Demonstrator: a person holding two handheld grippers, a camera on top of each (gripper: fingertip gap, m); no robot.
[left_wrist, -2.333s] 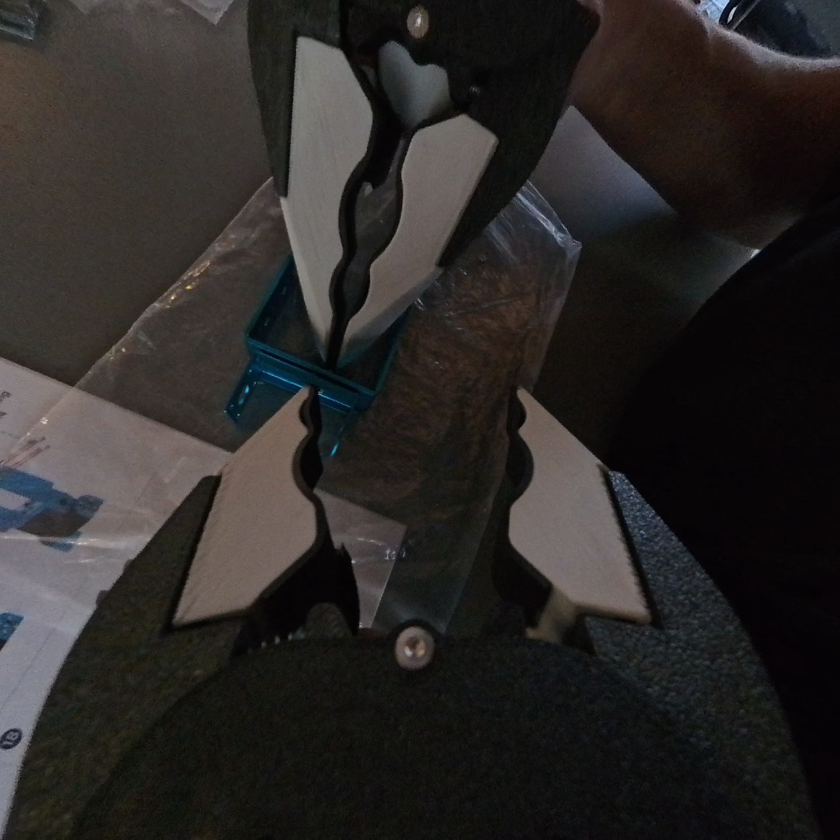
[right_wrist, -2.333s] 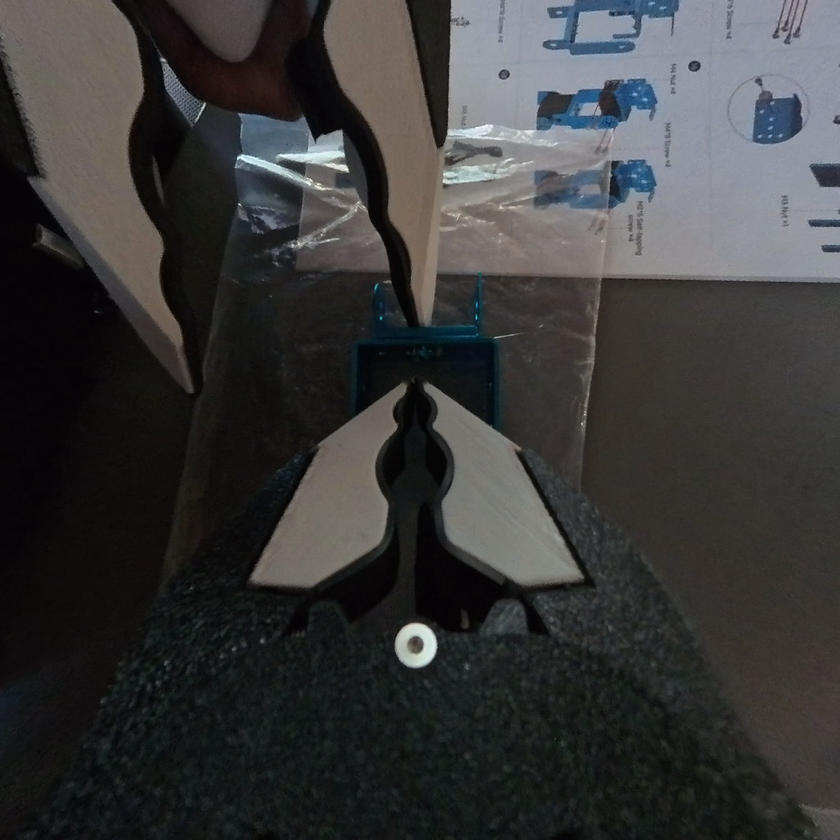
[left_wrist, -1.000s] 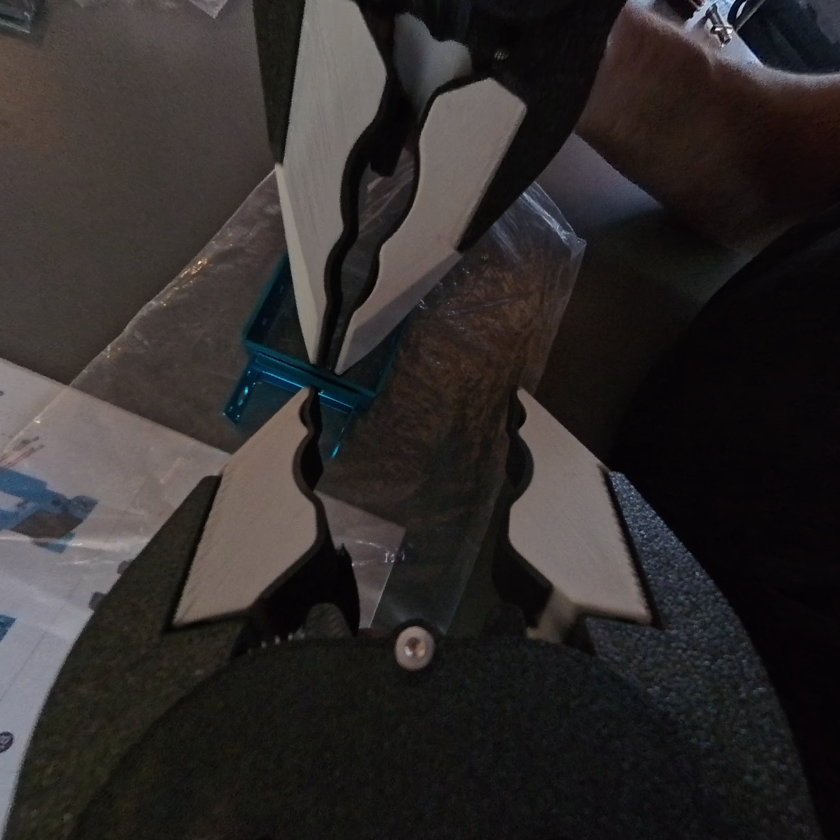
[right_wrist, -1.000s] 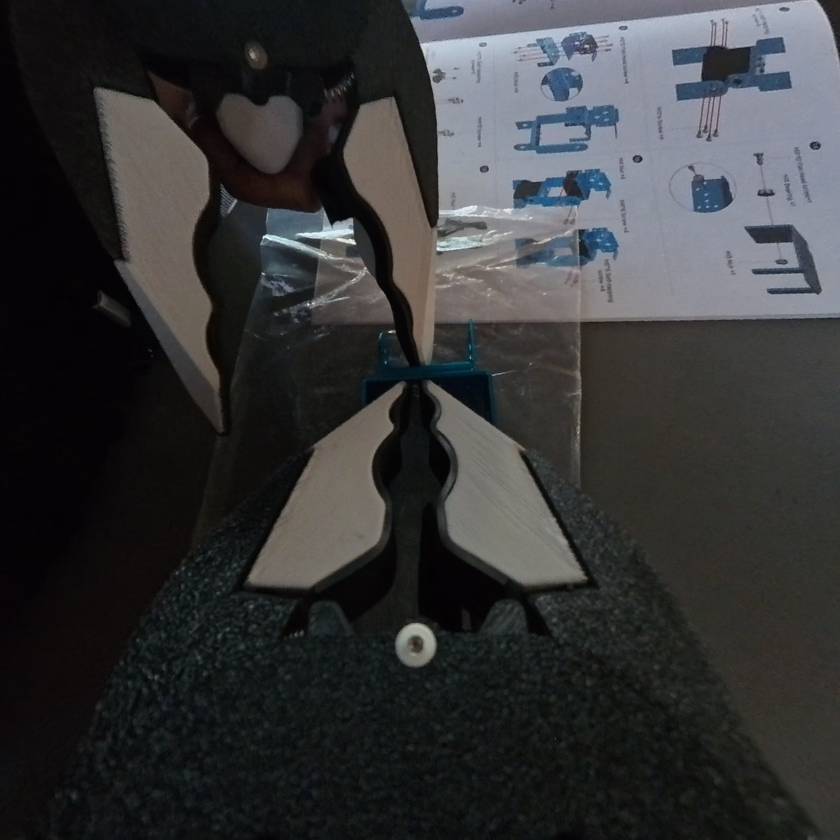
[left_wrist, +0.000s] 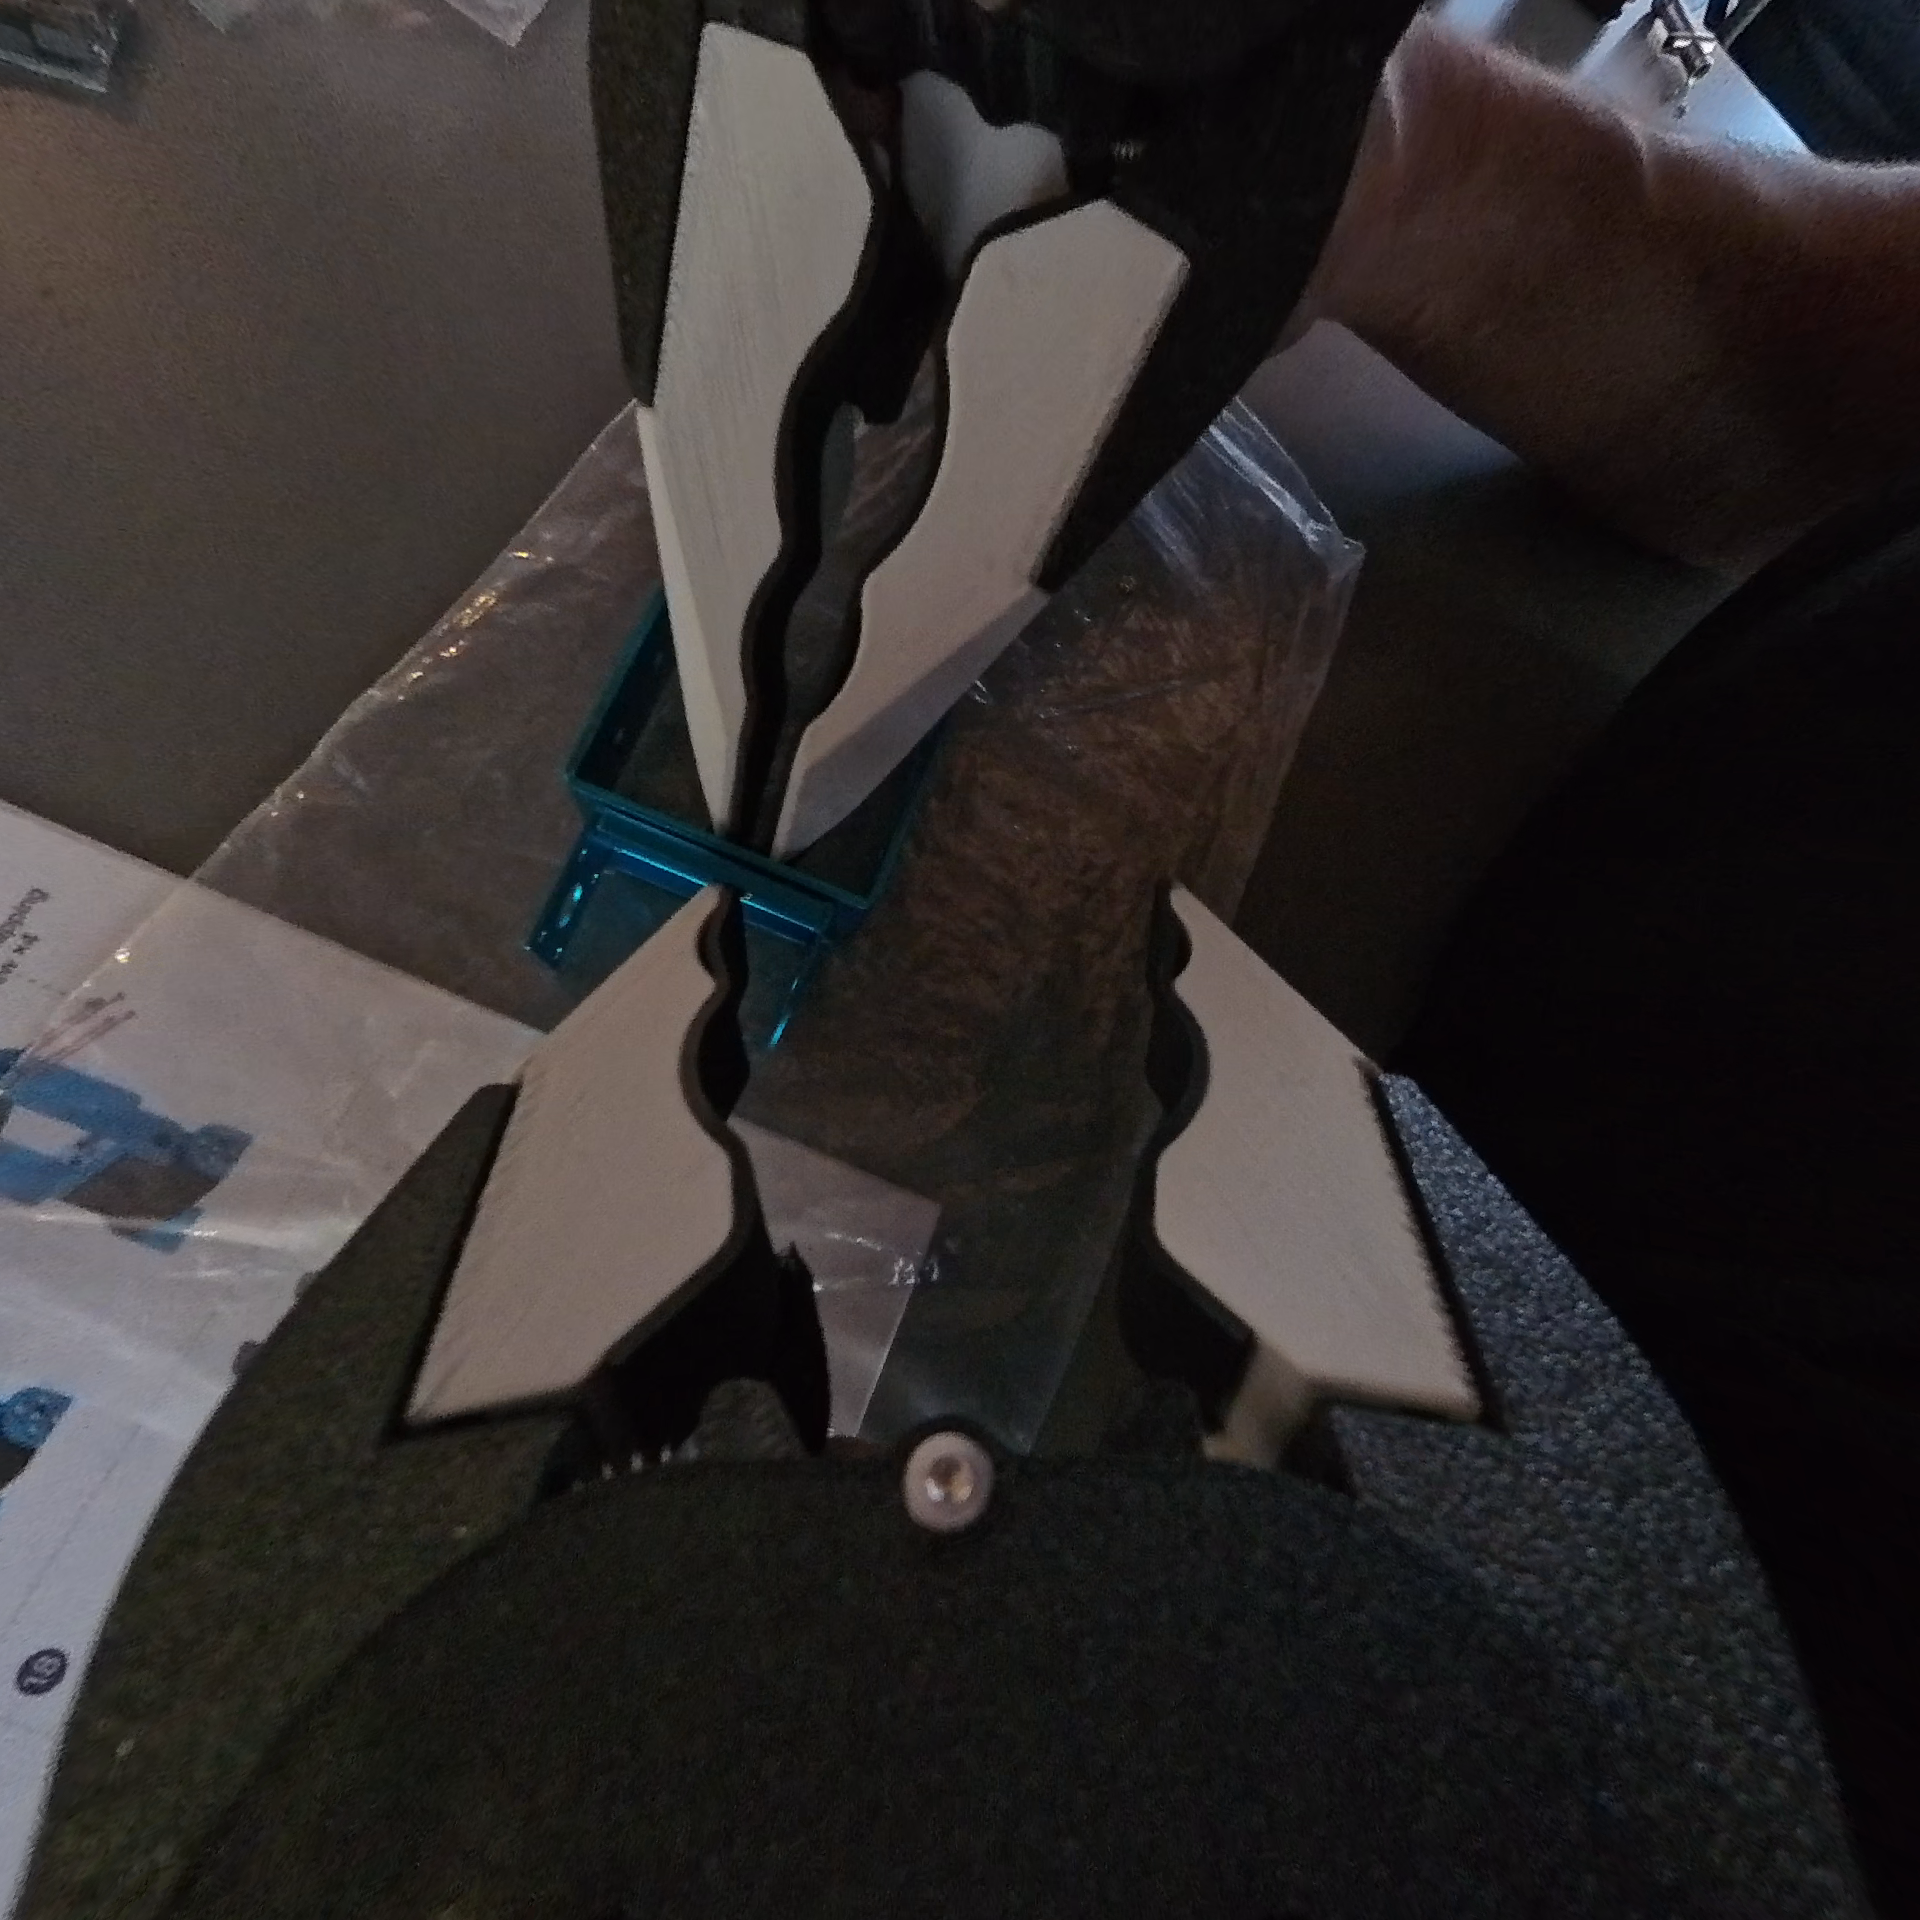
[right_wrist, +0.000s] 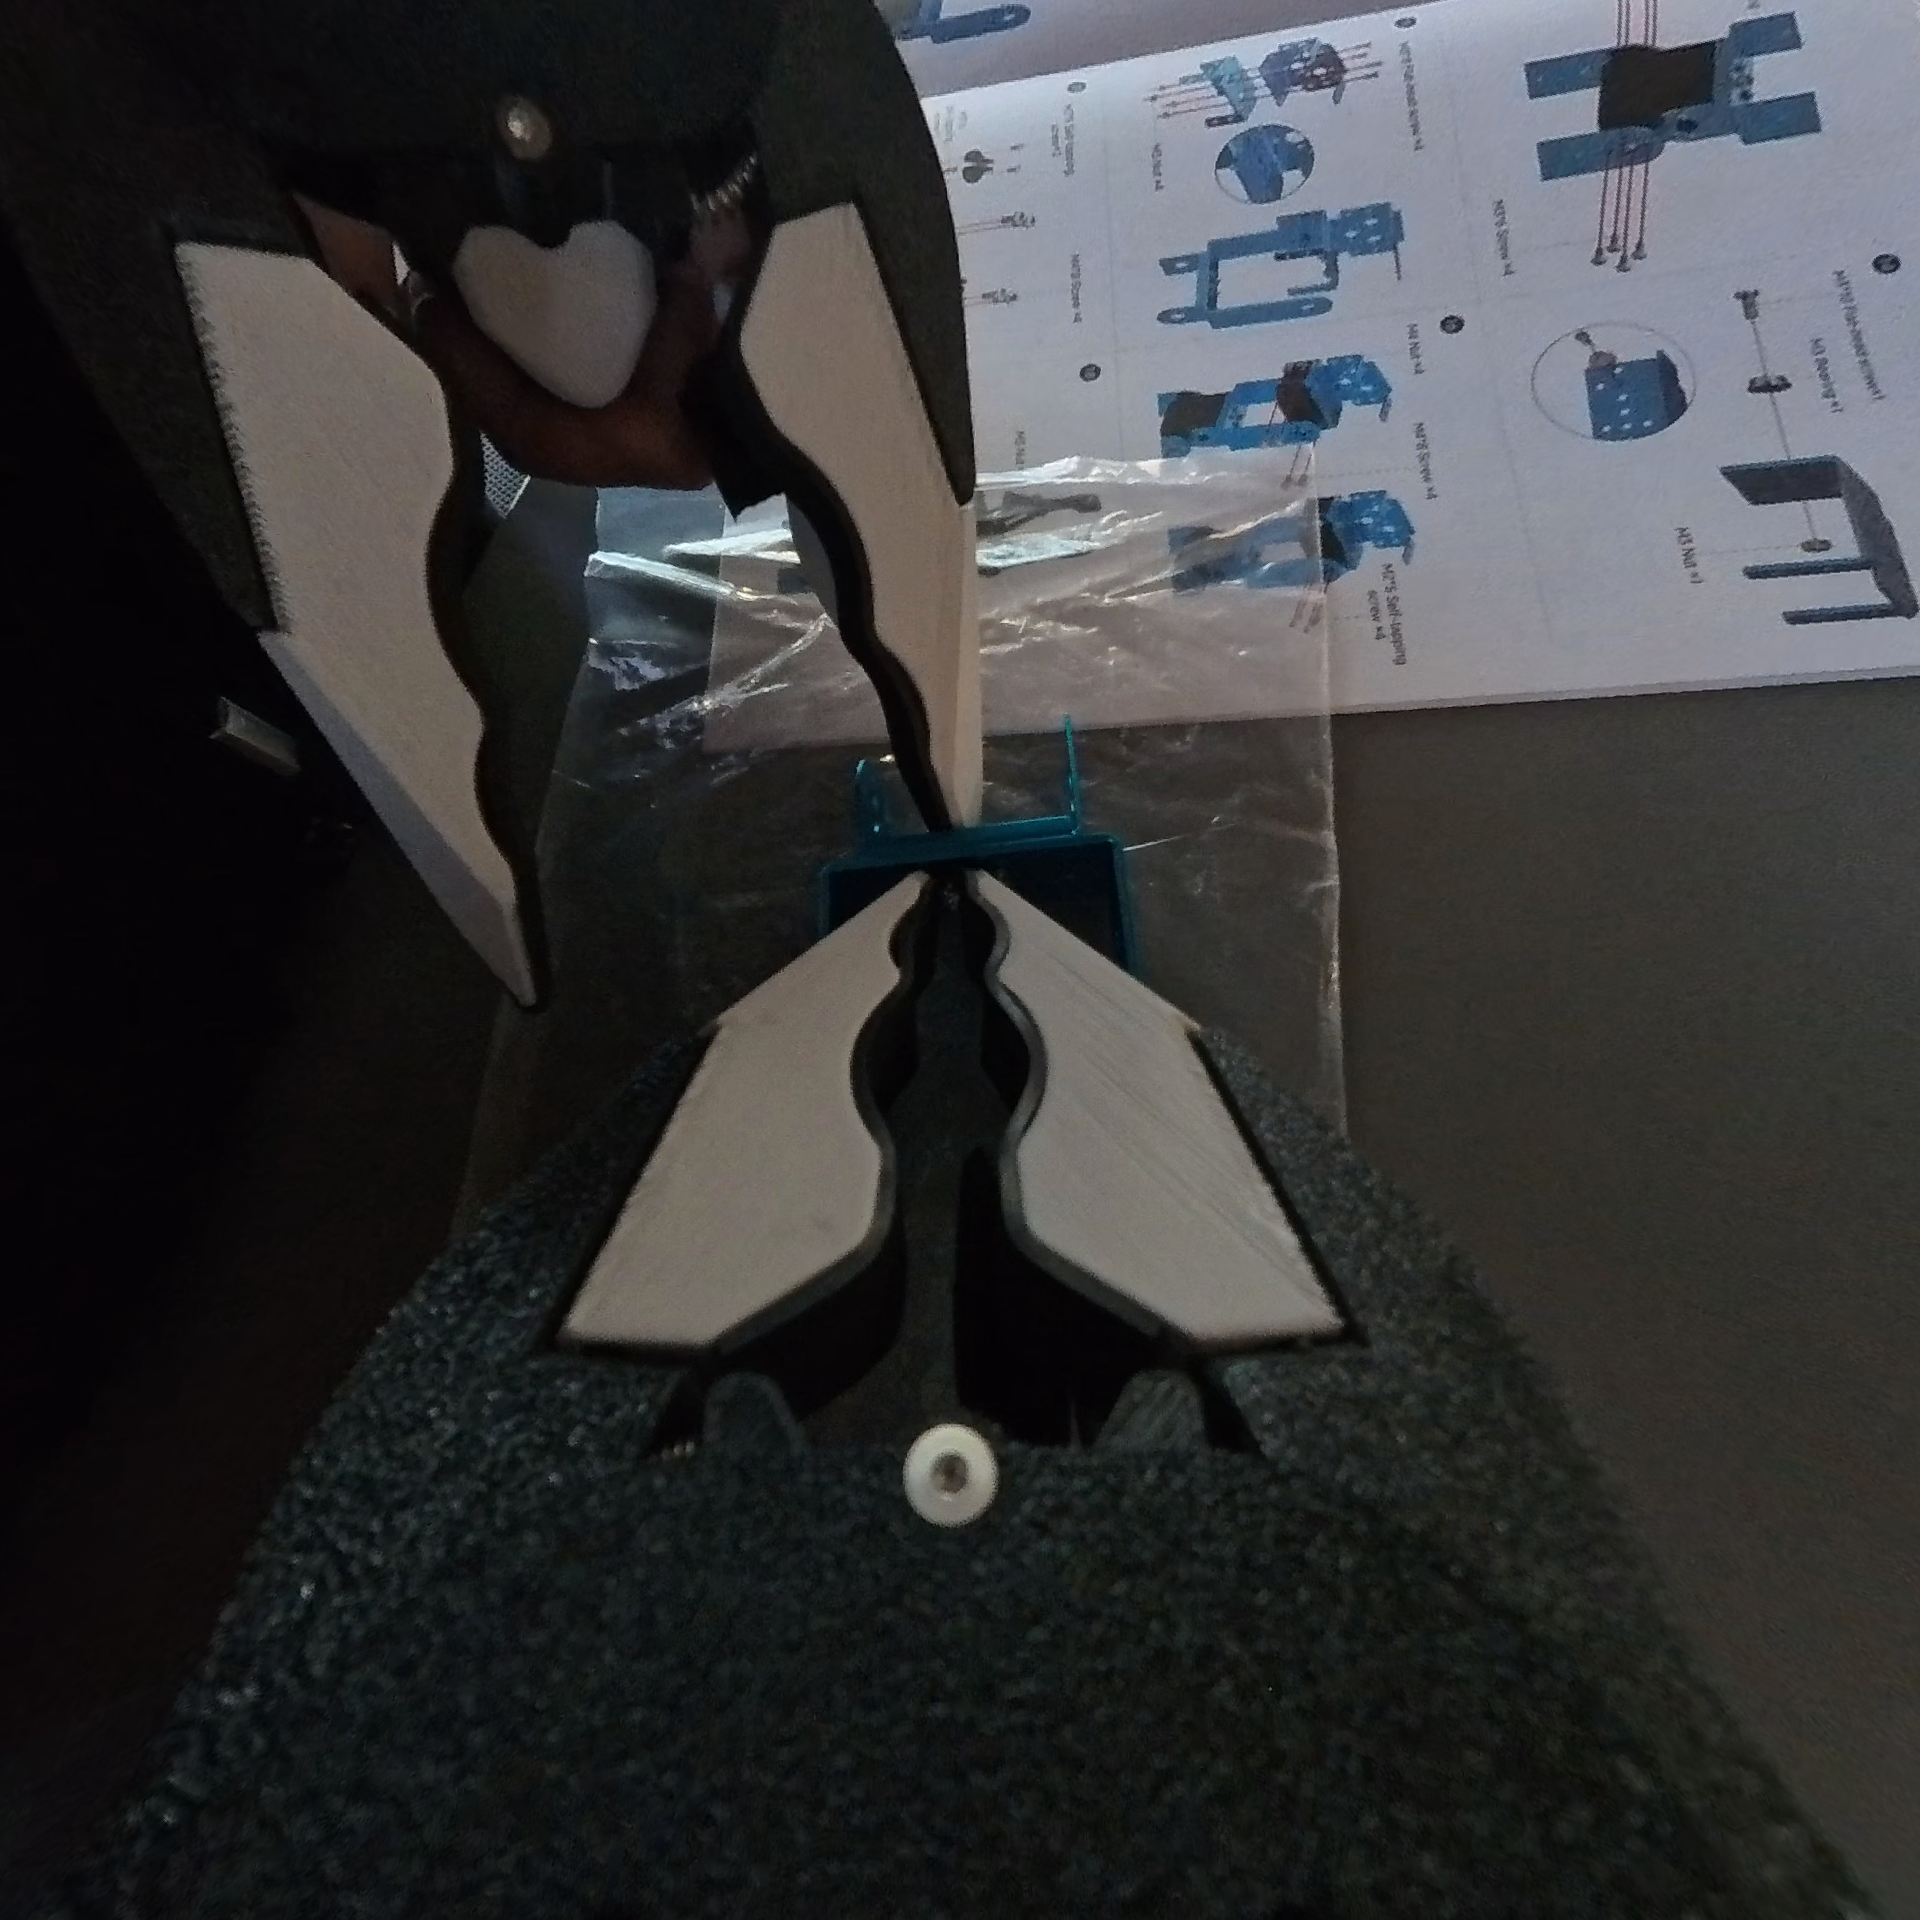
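A small blue metal bracket (left_wrist: 665, 831) with an open rectangular frame lies on a clear plastic bag (left_wrist: 1091, 831). It also shows in the right wrist view (right_wrist: 1081, 883). My left gripper (left_wrist: 942, 894) is open. Its left fingertip (left_wrist: 717, 914) touches the bracket's near wall and its right finger stands clear over the bag. My right gripper (left_wrist: 764, 847) comes in from the far side. It is shut, with its tips (right_wrist: 951, 881) inside the frame against that same wall. Whether anything small sits between its tips is hidden. The left gripper (right_wrist: 740, 906) faces it from above.
A white instruction sheet (right_wrist: 1455, 312) with blue part drawings lies beyond the bag, and shows at the left in the left wrist view (left_wrist: 208, 1091). A person's forearm (left_wrist: 1610, 260) holds the right gripper. The brown tabletop (right_wrist: 1610, 1039) lies to the right.
The right gripper has tilted steeper with its tips kept at the bracket, so more of the instruction sheet shows in its view. The left gripper and the bracket have stayed put.
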